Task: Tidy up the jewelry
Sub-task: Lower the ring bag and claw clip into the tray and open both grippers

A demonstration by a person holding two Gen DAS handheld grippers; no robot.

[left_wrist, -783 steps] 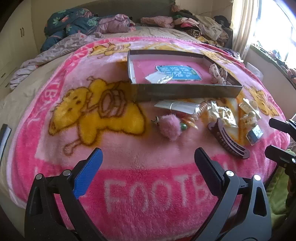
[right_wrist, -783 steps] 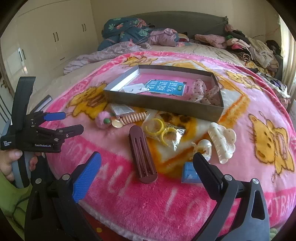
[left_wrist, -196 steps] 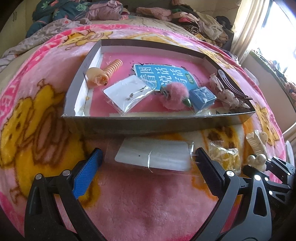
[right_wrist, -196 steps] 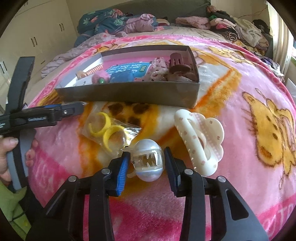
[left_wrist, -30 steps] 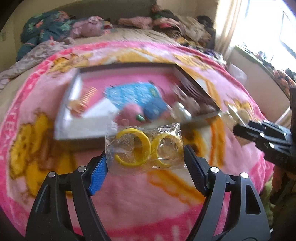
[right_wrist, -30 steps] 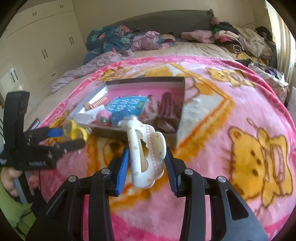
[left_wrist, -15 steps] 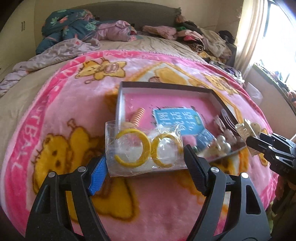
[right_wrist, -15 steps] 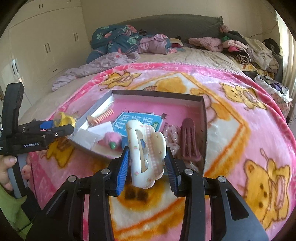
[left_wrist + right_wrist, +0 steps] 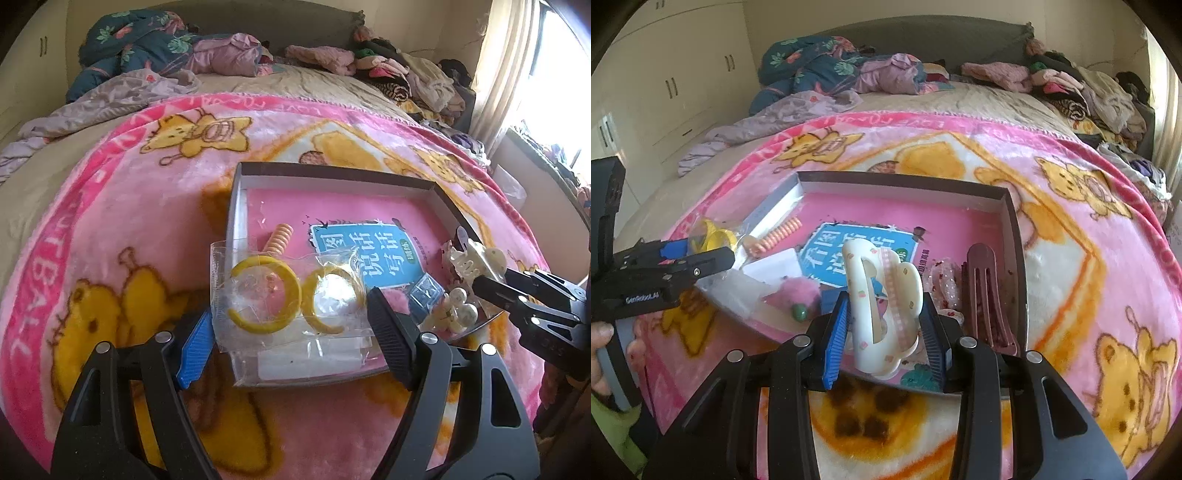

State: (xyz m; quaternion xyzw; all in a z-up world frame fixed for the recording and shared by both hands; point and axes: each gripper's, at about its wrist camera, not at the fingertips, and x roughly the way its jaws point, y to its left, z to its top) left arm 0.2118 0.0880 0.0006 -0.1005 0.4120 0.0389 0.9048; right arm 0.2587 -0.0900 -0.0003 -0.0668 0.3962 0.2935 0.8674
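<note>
A pink blanket (image 9: 122, 221) printed with yellow cartoon bears covers a bed. On it lies a shallow grey box (image 9: 332, 173) with a pink floor, seen from two handheld grippers.

In the left wrist view, the left gripper (image 9: 290, 334) sits at 6 o'clock. Its jaws are spread wide yet pinch a clear plastic bag (image 9: 284, 295) by its two side edges. Inside the bag are two yellow rings (image 9: 264, 295). The bag hangs over the near left corner of the box. Beyond it, toward 12 o'clock, a coiled orange hair tie (image 9: 280, 238) lies on the box floor. A blue card with white characters (image 9: 369, 254) lies toward 1 o'clock from the bag. A flat clear packet (image 9: 308, 360) rests against the near wall under the bag.

In the right wrist view, the right gripper (image 9: 886, 325) is at 6 o'clock. Its jaws are drawn in and clamp a cream hair claw (image 9: 881, 306) with small coloured dots, held upright above the near edge of the box. At 3 o'clock from the claw, a long maroon hair clip (image 9: 984, 291) lies in the box beside the right wall. At 9 o'clock from the claw sit a pink pompom (image 9: 799, 290) and a white card (image 9: 775, 267). At the far left edge a person's hand (image 9: 605, 354) grips the other tool.

Piled clothes (image 9: 1071, 88) and bedding lie along the head of the bed at 12 o'clock.
</note>
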